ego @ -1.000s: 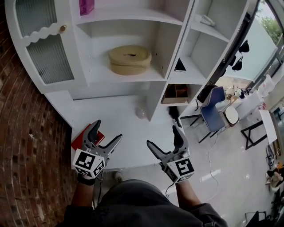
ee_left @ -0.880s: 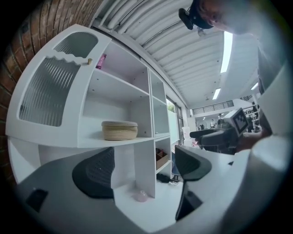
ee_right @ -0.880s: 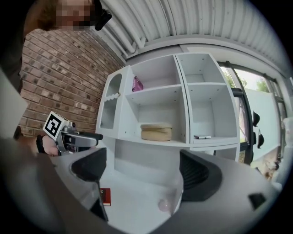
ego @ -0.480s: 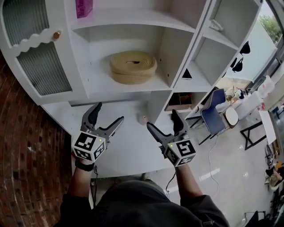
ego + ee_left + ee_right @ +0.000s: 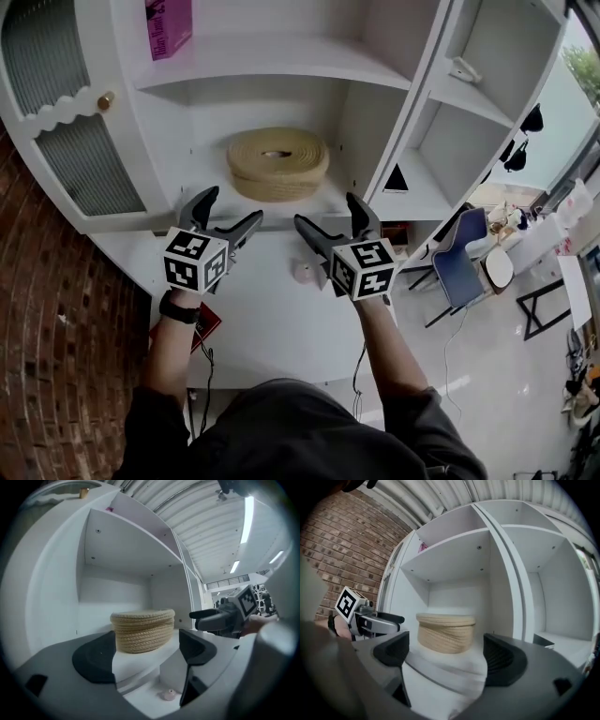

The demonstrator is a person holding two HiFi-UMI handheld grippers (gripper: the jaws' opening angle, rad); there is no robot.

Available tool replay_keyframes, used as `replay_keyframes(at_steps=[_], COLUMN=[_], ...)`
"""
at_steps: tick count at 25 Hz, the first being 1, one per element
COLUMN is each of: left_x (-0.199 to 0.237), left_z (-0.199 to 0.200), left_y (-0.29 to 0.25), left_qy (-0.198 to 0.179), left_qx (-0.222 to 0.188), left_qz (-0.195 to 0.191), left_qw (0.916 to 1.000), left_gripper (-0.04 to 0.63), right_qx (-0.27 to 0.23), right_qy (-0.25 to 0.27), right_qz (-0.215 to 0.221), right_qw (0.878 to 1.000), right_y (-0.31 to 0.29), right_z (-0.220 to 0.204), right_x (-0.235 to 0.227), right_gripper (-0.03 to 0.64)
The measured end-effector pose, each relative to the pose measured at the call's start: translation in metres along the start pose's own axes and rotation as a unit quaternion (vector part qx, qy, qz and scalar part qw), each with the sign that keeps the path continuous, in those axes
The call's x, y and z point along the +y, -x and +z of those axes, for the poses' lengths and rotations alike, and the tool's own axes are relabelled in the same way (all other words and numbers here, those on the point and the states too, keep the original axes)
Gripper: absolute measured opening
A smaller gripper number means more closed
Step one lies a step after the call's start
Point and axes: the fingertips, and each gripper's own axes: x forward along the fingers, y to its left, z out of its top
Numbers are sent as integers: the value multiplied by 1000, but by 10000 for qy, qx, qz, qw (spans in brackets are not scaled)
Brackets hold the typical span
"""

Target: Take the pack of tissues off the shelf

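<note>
Hovering wide open, left gripper (image 5: 232, 206) and right gripper (image 5: 327, 210) are facing a basket (image 5: 278, 163), contents unseen; pink pack (image 5: 169, 26), maybe tissues, sitting above.

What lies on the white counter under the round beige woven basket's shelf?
A small pale pink object, and a red flat item mostly covered by the left forearm. The left gripper and the right gripper hide part of the white counter.
</note>
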Motion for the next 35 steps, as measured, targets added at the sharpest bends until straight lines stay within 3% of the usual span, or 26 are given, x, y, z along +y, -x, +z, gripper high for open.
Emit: replay_keyframes(at_steps=[12,18,27,31,35], left_x=[30,37,37,32,25], left_z=[-13,-20,-19,-16,-10], left_y=[-62,-82,-93,-87,-76], left_qy=[-306,-478,-599,-845,-1034], left_qx=[1160,1574,1487,1499,1450], left_qz=[-11,-278,-296,-144,-1], left_qw=[9928,9860,9866,9850,9840], left_gripper=[434,447,445,444,445], right_qx=[1081,1403,1377,1338,1212], right_qy=[-21,-57,66,323,200], right_qz=[208,520,586,637,693], right_qw=[9939,9887,9887,9884,9900], right_y=[-83,-103,-111,-107,-98], right_z=[-4,-9,-8,-7,-6], right_x=[-22,-23,-22,-10,-1], right_gripper=[494,494,474,476,476])
